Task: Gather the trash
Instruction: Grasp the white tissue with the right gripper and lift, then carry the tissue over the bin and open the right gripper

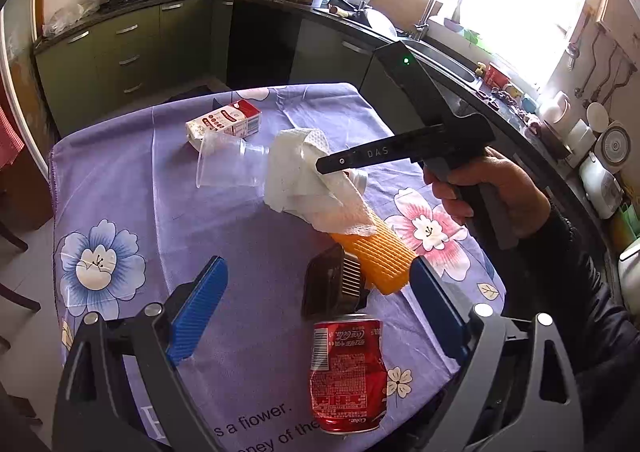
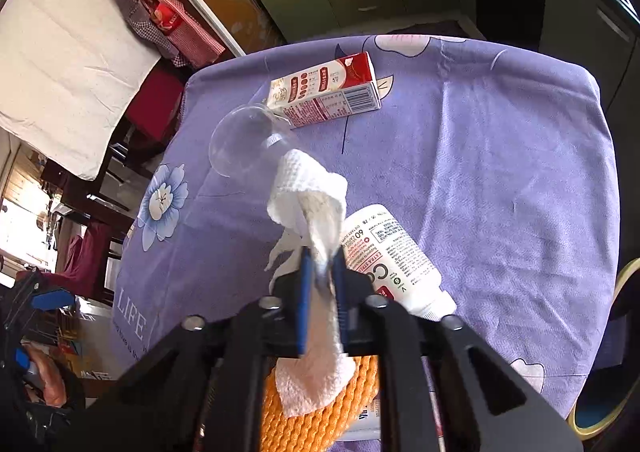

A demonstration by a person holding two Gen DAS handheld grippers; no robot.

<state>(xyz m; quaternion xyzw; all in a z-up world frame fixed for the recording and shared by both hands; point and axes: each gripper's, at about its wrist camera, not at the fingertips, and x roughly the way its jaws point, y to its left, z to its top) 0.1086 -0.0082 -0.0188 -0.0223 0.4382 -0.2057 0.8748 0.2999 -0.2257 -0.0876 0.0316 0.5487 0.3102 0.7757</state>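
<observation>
Your right claw (image 2: 322, 264) is clenched on the crumpled paper towel (image 2: 310, 195), its blue pads pinching a narrow waist of the sheet while loose paper hangs out both ends. That thin pinch is the risk: I judge that a quick swing could tear the tissue or let it slide free, and the trailing tail could drag across the white bottle (image 2: 390, 252) lying just beside the claw, or catch the clear plastic cup (image 2: 244, 143) lying on its side just beyond the towel.

Your left claw (image 1: 316, 304) is released, jaws wide and holding nothing, poised over the crushed red cola can (image 1: 348, 372), with a dark ribbed tray (image 1: 334, 284) just beyond it. If you close from here, one pad may clip that tray or the orange ribbed piece (image 1: 376, 256) next to it.

The left wrist view shows the can, the tray and your hand (image 1: 492, 195) on the right claw's grip; the right wrist view shows none of these. Only the right wrist view shows the pads gripping the towel and the bottle's label. The milk carton (image 2: 326, 91) lies well apart on the purple surface (image 2: 500, 171).
</observation>
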